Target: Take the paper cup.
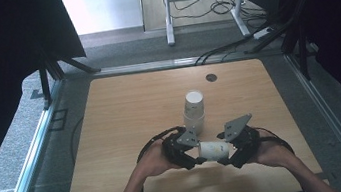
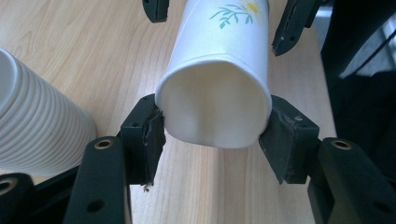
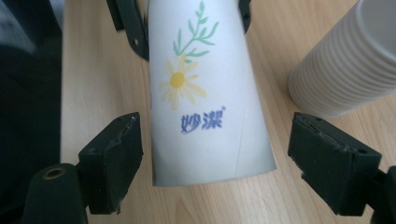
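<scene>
My left gripper (image 2: 212, 133) pinches the paper cup (image 1: 214, 149) by its rim above the pale wooden desk (image 1: 125, 112); my right gripper (image 3: 231, 156) stands spread around its base; the cup stack (image 1: 194, 110) rises just beyond; grey carpet (image 1: 20, 122) surrounds the desk.

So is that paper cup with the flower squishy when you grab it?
Probably yes: the paper cup has its rim pinched out of round between the left gripper fingers, so it likely dents easily. It looks empty, so probably light. Laid down, it might roll.
</scene>
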The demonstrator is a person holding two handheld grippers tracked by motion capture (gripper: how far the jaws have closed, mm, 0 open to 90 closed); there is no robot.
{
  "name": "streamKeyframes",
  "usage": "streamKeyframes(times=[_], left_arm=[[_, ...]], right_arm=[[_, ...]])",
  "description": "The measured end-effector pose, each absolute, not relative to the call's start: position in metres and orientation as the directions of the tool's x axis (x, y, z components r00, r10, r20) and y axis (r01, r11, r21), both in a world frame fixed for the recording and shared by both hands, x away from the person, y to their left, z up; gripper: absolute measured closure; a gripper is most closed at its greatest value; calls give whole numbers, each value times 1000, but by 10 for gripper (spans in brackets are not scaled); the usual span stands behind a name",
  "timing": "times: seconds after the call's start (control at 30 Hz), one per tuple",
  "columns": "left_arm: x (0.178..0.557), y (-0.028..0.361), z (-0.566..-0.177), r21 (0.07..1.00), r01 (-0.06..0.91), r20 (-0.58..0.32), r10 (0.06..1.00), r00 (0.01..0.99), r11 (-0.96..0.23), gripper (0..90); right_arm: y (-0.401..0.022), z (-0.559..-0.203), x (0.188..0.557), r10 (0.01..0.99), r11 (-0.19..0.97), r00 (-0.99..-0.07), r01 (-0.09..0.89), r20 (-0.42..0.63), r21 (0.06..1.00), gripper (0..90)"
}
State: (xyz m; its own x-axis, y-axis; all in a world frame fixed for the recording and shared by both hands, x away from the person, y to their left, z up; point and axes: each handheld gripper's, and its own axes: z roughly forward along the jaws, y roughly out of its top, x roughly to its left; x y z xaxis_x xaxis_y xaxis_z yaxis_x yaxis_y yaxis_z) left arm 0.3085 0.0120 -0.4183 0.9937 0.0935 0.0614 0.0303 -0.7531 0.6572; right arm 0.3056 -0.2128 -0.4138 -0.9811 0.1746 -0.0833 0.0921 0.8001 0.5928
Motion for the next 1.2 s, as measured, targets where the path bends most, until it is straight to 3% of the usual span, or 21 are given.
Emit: streamKeyframes(times=[0.43,0.77,0.97,1.2], left_arm=[[309,-5,-410,561,-10,102,57,993,-828,423],[311,-8,-411,555,-11,97,52,994,-832,418],[311,-4,-410,585,17,71,72,995,-811,355],[313,7,-403,674,71,28,122,992,-735,192]], right_arm=[[-188,-421,306,89,897,-986,18,-142,441,269],[-185,-423,305,78,907,-986,8,-151,420,378],[-187,-423,304,100,890,-986,28,-134,454,380],[-201,-419,306,147,803,-986,71,-80,592,377]])
